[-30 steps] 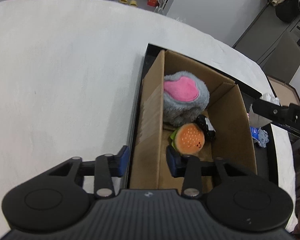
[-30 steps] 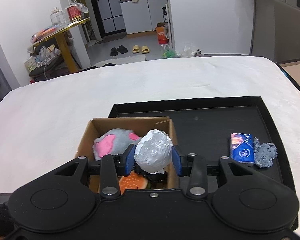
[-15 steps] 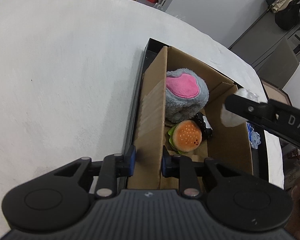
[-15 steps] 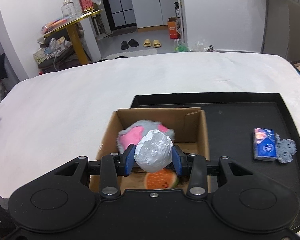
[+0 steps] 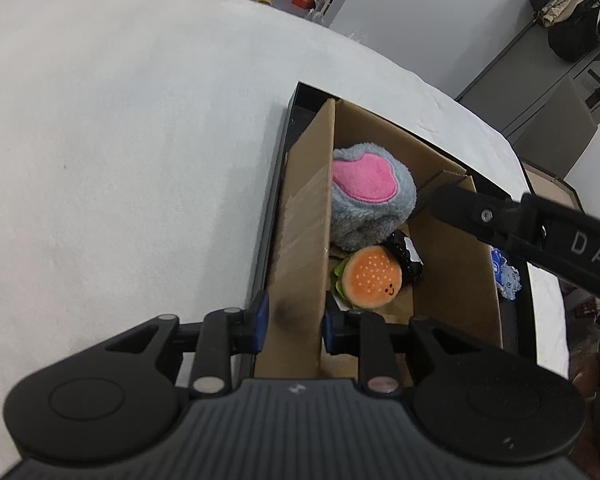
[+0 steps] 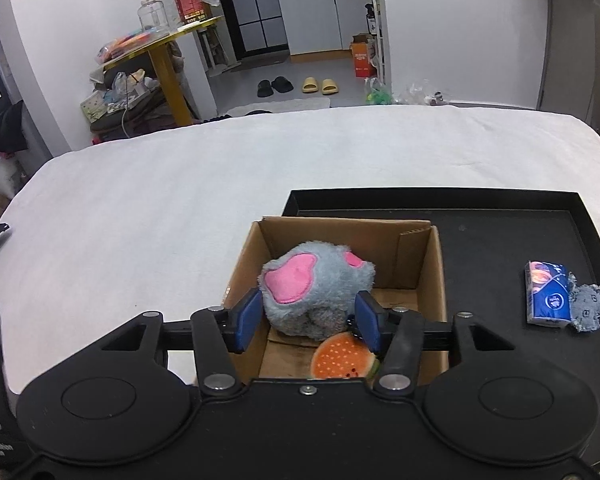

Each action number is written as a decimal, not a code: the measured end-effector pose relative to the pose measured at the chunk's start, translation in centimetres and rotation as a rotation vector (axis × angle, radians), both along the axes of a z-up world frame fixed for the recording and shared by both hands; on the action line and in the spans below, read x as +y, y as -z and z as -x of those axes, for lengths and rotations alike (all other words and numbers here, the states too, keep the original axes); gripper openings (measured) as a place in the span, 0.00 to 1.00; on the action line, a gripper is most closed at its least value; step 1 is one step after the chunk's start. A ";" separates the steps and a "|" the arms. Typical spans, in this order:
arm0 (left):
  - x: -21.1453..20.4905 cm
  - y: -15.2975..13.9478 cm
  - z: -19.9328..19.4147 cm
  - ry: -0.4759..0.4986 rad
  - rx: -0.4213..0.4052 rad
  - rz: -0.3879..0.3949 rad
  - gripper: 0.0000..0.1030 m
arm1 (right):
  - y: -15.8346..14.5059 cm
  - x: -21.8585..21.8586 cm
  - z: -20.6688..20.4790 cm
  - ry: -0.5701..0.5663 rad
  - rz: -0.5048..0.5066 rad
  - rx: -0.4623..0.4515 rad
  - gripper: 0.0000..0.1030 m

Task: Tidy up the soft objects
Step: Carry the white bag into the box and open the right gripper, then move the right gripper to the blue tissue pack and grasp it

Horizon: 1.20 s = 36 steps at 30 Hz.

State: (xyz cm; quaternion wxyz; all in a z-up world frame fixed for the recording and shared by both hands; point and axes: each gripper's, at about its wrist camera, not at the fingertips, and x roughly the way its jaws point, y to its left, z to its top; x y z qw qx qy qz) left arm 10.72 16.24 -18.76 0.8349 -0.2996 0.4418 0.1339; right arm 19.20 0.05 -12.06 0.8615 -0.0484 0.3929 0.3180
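A white cloth-covered counter [image 6: 220, 184] carries a black tray [image 6: 500, 208], and an open cardboard box [image 6: 416, 264] stands at the tray's left end. Inside the box sits a grey plush toy with pink patches [image 6: 316, 288], filling the far part. Just in front of it lies a small orange burger-shaped plush [image 5: 374, 276] with a smiling face, and a little black-and-white soft item [image 5: 406, 254] touches both the burger and the grey toy. The left gripper [image 5: 294, 322] straddles the near left wall of the box, one blue pad outside and one inside; its jaws are clenched on that cardboard wall. The right gripper [image 6: 306, 318] hovers above the box's near side with its blue-padded jaws opening; nothing is gripped between them, and the grey plush is seen through the gap. In the left wrist view the right gripper shows as a black bar reaching in over the box's right wall from the right. On the tray, well apart from the box toward the right, lies a blue tissue packet [image 6: 548, 298] with a small grey fabric piece [image 6: 588, 306] touching its right side. Beyond the counter are a yellow side table, slippers on the floor and a kitchen doorway.
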 end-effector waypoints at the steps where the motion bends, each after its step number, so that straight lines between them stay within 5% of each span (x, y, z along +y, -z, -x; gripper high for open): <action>1: -0.1 -0.2 0.0 0.000 -0.001 -0.012 0.25 | 0.1 -0.1 0.0 0.003 0.001 0.000 0.50; 9: -0.2 -1.0 0.1 -0.017 0.004 -0.038 0.29 | -0.1 -2.2 -0.4 0.043 0.024 -0.028 0.70; 27: -1.2 -1.7 -1.1 -0.047 0.034 -0.102 0.49 | 0.8 -6.1 -2.3 0.140 0.099 -0.112 0.97; 36: -2.0 -1.8 -1.7 -0.047 0.046 -0.132 0.50 | 1.8 -7.6 -3.2 0.178 0.136 -0.117 1.00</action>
